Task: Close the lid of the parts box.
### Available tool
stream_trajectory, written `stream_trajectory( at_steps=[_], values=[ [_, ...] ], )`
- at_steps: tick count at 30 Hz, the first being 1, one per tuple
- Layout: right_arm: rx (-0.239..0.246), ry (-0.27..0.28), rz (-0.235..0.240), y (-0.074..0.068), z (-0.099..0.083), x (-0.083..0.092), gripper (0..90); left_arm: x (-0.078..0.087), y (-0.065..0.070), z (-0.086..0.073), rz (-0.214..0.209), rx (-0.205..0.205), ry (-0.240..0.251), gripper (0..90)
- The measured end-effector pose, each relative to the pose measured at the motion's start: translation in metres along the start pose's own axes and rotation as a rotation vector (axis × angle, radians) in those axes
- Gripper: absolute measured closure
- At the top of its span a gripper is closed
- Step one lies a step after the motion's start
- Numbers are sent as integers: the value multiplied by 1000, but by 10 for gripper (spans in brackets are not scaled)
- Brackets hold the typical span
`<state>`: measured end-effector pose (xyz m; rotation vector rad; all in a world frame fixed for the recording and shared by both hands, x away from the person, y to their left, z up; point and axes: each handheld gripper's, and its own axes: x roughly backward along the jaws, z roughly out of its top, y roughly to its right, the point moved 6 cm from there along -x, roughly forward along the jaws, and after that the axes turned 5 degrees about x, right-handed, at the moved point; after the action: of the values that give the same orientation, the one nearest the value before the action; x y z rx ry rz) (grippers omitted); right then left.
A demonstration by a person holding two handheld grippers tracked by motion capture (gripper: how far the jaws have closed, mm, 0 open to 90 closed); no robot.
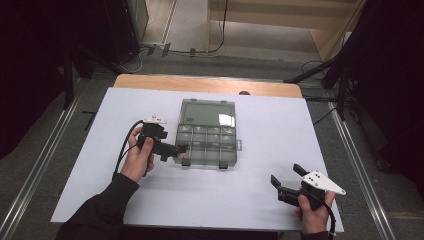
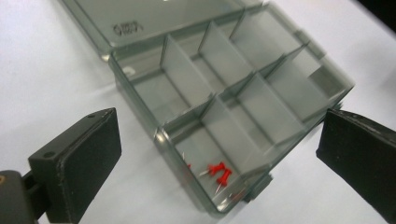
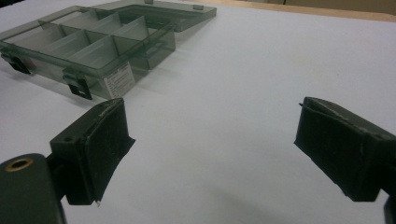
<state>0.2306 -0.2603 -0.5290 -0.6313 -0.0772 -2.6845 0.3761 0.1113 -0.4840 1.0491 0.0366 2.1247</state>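
Observation:
A smoky clear compartment box [image 1: 206, 161] lies open mid-table, its lid [image 1: 207, 112] folded flat behind it. A few red push pins [image 2: 219, 171] lie in the near-left corner compartment; the other compartments look empty. My left gripper [image 1: 181, 152] hovers at that front-left corner, its jaws wide apart with nothing between the pads. In the left gripper view the left gripper [image 2: 217, 135] frames the pin compartment and the box wall [image 2: 138, 101]. My right gripper [image 1: 285, 172] stands open over bare table at the near right. In its own view the right gripper [image 3: 215, 128] is empty, with the box [image 3: 140, 60] beyond.
A white sheet [image 1: 260, 200] covers the wooden table [image 1: 200, 82]. Two black latches [image 3: 79, 86] hang from the box's front wall. Metal rails [image 1: 35, 175] run along the floor on both sides, and cables and dark stands [image 1: 340, 75] are beyond the table.

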Motion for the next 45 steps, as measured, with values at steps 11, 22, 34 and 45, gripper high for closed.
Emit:
stream_trajectory(
  at_steps=[11,22,34,45],
  values=[
    [-5,19,60,-13,24,-10,55,-1,-10,7,19,13,107,0],
    [19,30,99,-32,54,-34,55,-3,-19,11,17,3,113,0],
    [17,3,133,-37,86,-74,8,-10,-28,22,-45,59,134,0],
    [23,-52,129,-30,96,-109,0,-17,-39,35,-11,64,139,0]
  ],
)
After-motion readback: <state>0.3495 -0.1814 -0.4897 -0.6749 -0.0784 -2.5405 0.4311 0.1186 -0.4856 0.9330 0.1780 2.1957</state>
